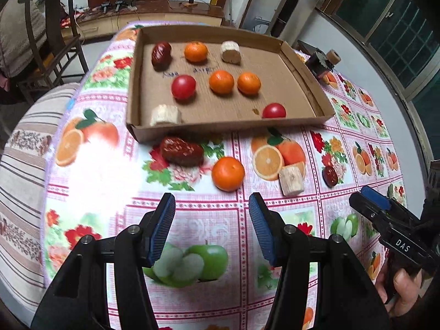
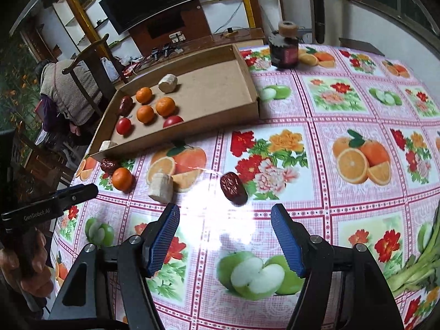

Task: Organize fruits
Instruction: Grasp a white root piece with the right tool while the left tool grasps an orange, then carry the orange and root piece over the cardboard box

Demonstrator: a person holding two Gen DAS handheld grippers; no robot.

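A cardboard tray (image 1: 308,82) (image 2: 247,82) holds three tangerines, two tomatoes, a red date (image 1: 161,54) and two pale cut pieces. On the cloth in front of it lie a red date (image 1: 180,151) (image 2: 108,165), a tangerine (image 1: 228,173) (image 2: 122,178), a pale cut piece (image 1: 291,180) (image 2: 161,187) and another red date (image 2: 233,187). My left gripper (image 1: 211,206) is open and empty, just short of the tangerine. My right gripper (image 2: 225,218) is open and empty, just short of the second date.
A dark jar (image 2: 283,51) (image 1: 320,64) with a roll on top stands beyond the tray's right side. The fruit-print tablecloth (image 2: 330,192) covers the table. Green stalks (image 2: 418,264) lie at the right edge. Wooden chairs (image 1: 52,35) stand at the far left.
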